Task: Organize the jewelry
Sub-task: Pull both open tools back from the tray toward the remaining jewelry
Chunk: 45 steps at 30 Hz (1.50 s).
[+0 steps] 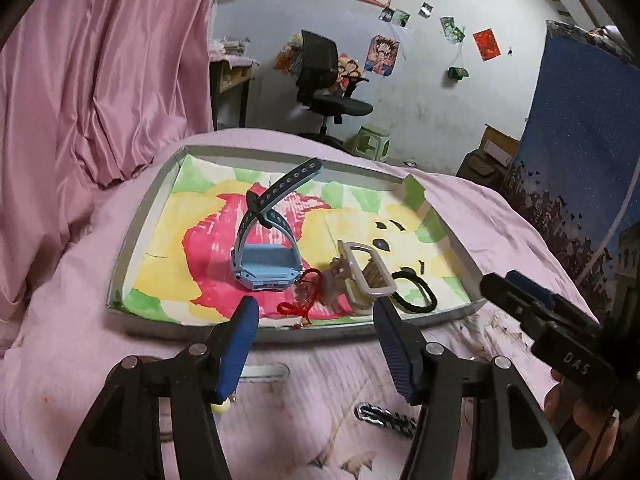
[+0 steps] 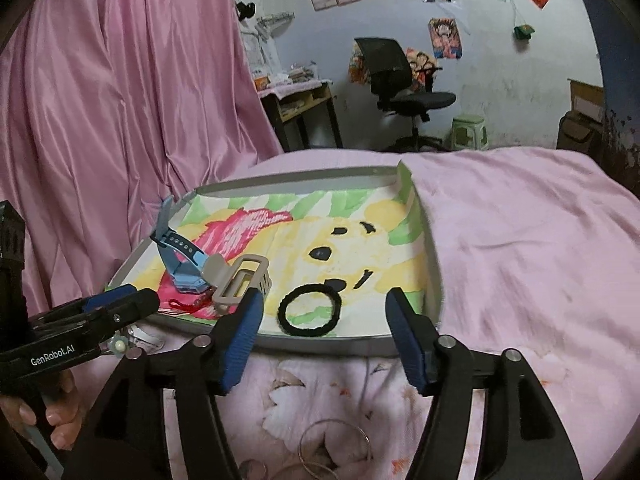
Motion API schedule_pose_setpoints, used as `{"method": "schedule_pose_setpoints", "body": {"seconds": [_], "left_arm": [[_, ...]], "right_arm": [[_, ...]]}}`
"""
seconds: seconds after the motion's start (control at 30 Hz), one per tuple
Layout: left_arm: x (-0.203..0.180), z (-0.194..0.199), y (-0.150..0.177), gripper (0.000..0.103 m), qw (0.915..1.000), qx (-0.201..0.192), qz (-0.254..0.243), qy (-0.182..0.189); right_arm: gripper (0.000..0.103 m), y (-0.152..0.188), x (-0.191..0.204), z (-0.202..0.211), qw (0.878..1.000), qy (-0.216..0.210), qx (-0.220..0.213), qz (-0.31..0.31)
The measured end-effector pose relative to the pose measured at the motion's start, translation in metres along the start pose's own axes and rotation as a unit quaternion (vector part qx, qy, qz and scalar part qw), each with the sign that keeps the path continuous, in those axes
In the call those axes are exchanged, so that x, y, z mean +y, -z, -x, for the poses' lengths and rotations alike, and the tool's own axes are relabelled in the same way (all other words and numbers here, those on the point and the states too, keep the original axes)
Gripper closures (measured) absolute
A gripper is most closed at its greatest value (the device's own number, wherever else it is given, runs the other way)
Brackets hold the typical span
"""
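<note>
A shallow grey tray lined with a painted paper lies on the pink bedspread. In it are a blue watch, a beige claw clip, a red string bracelet and a black hair tie. My left gripper hovers open at the tray's near rim, nothing between its pads. My right gripper is open too, just short of the black hair tie, beside the claw clip and watch. Each gripper shows in the other's view: the right gripper and the left gripper.
On the bedspread in front of the tray lie a black-and-white braided band, thin silver bangles and a small flower clip. A pink curtain hangs at left. An office chair and green stool stand beyond the bed.
</note>
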<state>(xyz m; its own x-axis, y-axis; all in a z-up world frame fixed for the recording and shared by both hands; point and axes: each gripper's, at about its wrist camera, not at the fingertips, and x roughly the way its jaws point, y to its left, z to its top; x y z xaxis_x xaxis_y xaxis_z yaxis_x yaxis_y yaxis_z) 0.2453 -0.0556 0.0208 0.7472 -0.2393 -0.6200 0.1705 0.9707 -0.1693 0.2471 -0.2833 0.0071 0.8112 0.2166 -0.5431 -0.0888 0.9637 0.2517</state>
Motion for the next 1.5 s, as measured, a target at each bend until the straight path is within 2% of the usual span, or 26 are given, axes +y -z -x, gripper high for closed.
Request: {"method": "schedule_pose_setpoints", "body": {"seconds": [0.1, 0.33, 0.47, 0.7, 1.07, 1.27, 1.5], "left_arm": [[-0.005, 0.015, 0.006, 0.03, 0.9996, -0.026, -0.01, -0.001], [-0.01, 0.048, 0.023, 0.01, 0.9967, -0.081, -0.009, -0.003], [-0.012, 0.063, 0.034, 0.001, 0.9944, -0.106, -0.007, -0.003], [-0.016, 0.088, 0.055, 0.0, 0.9898, -0.14, -0.021, -0.015], [-0.023, 0.106, 0.08, 0.0, 0.9874, -0.15, -0.047, -0.022], [-0.024, 0.102, 0.086, 0.0, 0.9894, -0.132, -0.056, -0.022], [-0.021, 0.085, 0.082, 0.0, 0.9945, -0.075, -0.071, -0.013]], "right_arm": [[0.031, 0.002, 0.0, 0.018, 1.0, 0.005, -0.022, 0.005], [0.007, 0.011, -0.002, 0.063, 0.997, 0.019, -0.07, 0.022], [0.001, 0.02, 0.0, 0.084, 0.995, 0.025, -0.091, 0.031], [0.001, 0.036, 0.002, 0.109, 0.993, 0.026, -0.112, 0.037], [0.001, 0.054, 0.013, 0.138, 0.986, 0.048, -0.145, 0.066], [0.001, 0.063, 0.014, 0.134, 0.987, 0.056, -0.121, 0.084], [0.001, 0.068, 0.005, 0.117, 0.994, 0.046, -0.065, 0.079]]}}
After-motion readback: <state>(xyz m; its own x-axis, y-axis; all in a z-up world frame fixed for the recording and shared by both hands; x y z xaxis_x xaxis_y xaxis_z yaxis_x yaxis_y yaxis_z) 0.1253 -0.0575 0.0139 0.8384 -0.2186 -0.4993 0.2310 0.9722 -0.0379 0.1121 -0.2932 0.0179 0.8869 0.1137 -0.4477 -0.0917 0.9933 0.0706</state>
